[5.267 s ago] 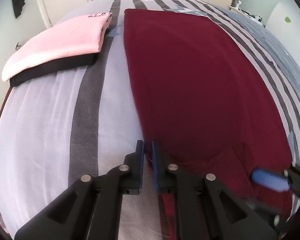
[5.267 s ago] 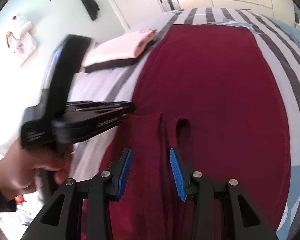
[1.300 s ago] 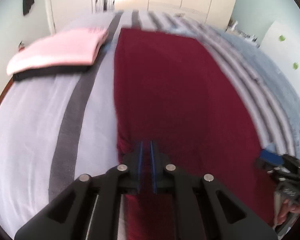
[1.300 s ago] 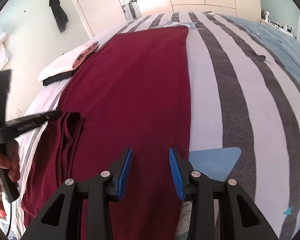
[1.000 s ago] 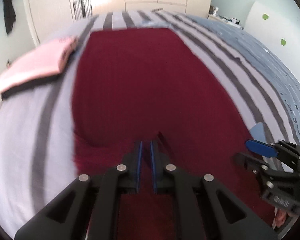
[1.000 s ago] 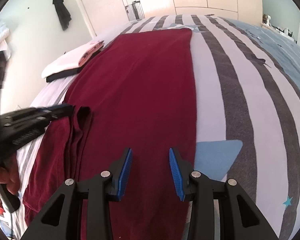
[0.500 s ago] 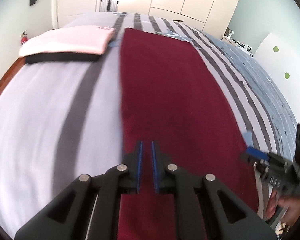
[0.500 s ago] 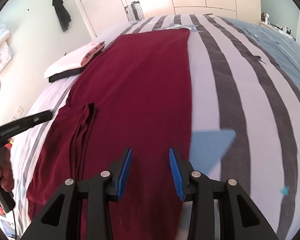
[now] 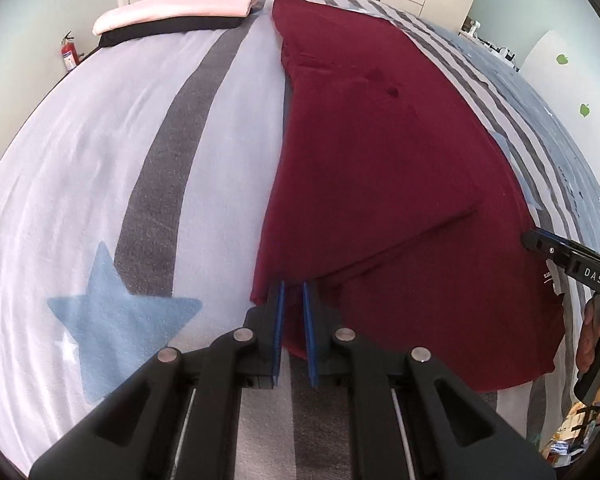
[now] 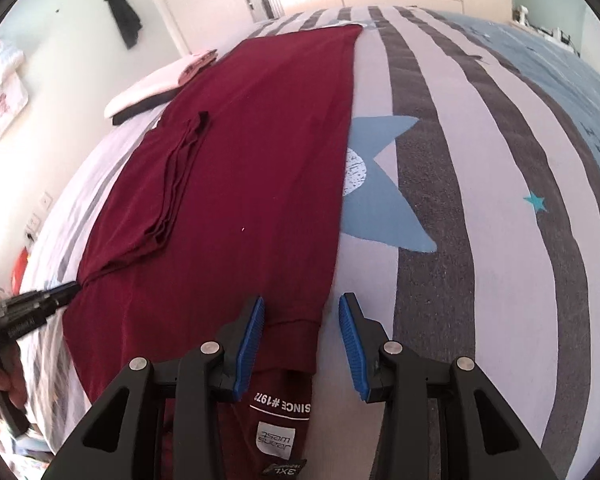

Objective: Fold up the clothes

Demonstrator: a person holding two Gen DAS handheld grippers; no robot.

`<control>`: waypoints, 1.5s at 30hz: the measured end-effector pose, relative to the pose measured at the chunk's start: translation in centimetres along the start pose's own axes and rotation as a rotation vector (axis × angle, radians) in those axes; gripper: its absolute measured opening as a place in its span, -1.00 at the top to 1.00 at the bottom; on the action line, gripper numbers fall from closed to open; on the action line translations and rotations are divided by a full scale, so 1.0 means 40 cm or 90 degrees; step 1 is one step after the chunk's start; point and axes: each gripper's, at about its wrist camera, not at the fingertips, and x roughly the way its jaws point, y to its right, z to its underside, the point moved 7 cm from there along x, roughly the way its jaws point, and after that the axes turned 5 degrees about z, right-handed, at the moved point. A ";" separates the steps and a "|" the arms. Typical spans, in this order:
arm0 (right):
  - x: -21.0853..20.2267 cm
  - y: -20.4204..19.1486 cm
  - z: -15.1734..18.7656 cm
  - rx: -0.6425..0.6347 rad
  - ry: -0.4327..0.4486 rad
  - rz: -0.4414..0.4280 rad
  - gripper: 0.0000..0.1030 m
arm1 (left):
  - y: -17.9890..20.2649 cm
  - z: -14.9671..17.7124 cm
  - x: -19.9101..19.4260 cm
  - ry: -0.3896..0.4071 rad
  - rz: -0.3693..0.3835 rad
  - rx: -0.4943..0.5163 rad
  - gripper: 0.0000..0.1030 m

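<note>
1. Maroon shirt (image 9: pixel 380 152) lies long across the striped bed (image 9: pixel 100 160), centre to right of the left wrist frame, with one sleeve folded in.
2. Left gripper (image 9: pixel 293 296), bottom centre, is nearly closed at the shirt's near left corner. Can't tell if cloth is pinched; if not, a lift would come up empty.
3. Right gripper (image 10: pixel 302 320) is part open and empty, straddling the collar-end edge. It could grab only one layer.
4. Uneven pulls would skew the fold and undo the sleeve.
5. Folded stack (image 9: pixel 180 12), upper left, is well apart, so low risk.
</note>
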 end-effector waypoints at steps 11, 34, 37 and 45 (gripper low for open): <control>-0.062 0.033 -0.009 0.001 -0.020 0.008 0.15 | -0.052 -0.044 -0.082 0.029 -0.003 -0.081 0.05; -0.013 -0.035 0.021 0.043 -0.043 -0.020 0.08 | 0.014 -0.041 0.016 -0.016 0.080 -0.071 -0.01; -0.009 -0.037 0.026 0.054 -0.037 -0.015 0.08 | 0.015 -0.046 0.030 -0.017 0.086 -0.068 0.00; -0.002 -0.021 0.032 0.058 -0.022 -0.037 0.16 | 0.023 -0.045 0.051 -0.015 0.081 -0.031 0.00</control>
